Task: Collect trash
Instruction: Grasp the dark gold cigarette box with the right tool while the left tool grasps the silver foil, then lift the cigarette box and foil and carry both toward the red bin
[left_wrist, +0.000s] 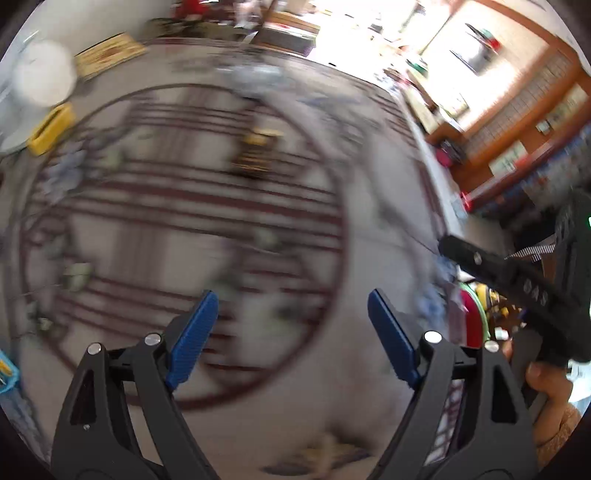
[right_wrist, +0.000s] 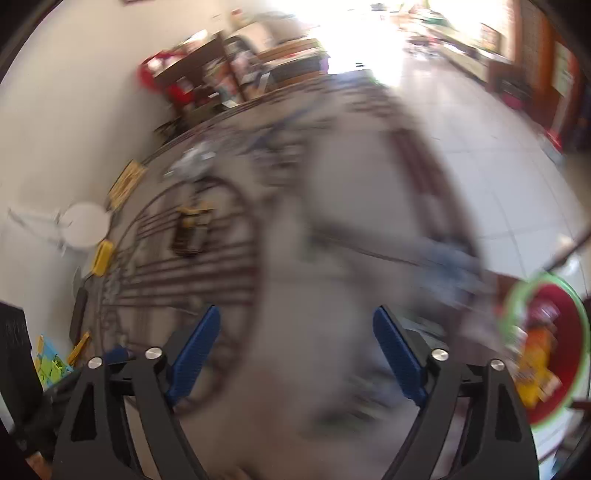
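Judging from how both views are smeared, this looks like the bit between pickups, with nothing being carried. The left claw (left_wrist: 291, 306) is spread wide and nothing is seen between its blue pads; same story for the right claw (right_wrist: 297, 325), wide and empty. Both are angled down over a round surface (left_wrist: 369, 398) covered in a cloth with dark red stripes and a ring pattern.

The trash is scattered on that cloth: a dark yellow-and-black wrapper (left_wrist: 256, 153) is seen out toward the far side, roughly centre, and a few small pale scraps (left_wrist: 75, 275) are dotted nearer on the left, though they're too blurred to be identified properly. A red bin with a green rim (right_wrist: 546, 350) is spotted low on the right, off the surface edge, and colourful wrappers are already sitting in it, so part of the job is probably done.

For the next move, one claw would need to be steadied over a single piece, lowered until the pads straddle it, and closed. The wrapper seems the easiest target since it's the biggest thing left.
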